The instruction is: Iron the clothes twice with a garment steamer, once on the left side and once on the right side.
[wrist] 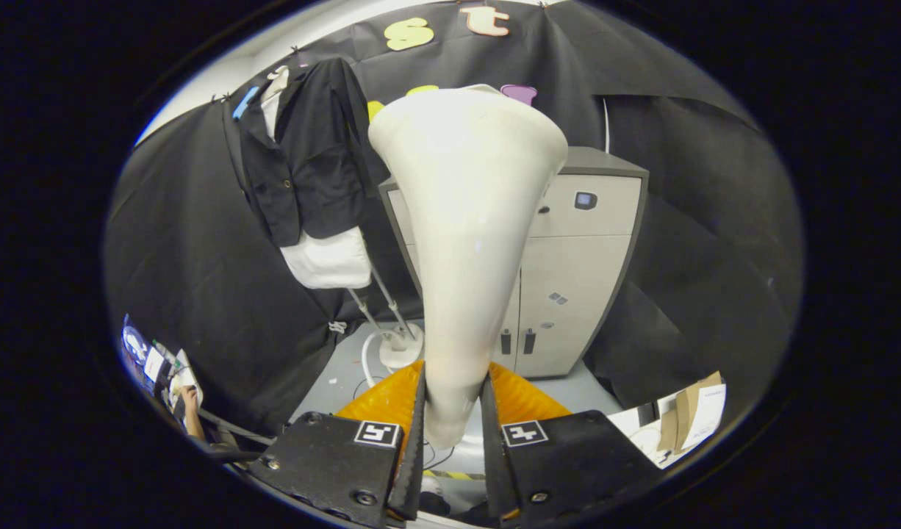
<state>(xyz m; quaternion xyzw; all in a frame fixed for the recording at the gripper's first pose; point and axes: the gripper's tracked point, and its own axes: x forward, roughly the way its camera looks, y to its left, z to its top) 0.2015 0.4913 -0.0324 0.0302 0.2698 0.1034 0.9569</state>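
Between the fingers: gripper (454, 426) clamped on steamer head (465, 220) handle | black jacket (303, 162) hangs well left of head | swing head leftward, keep it upright, stroke down one side.

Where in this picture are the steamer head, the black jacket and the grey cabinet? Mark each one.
steamer head (469, 220), gripper view, its flared body.
black jacket (311, 169), gripper view, its front panel.
grey cabinet (575, 272), gripper view, its door.
gripper (454, 433), gripper view, clamping the steamer's handle.
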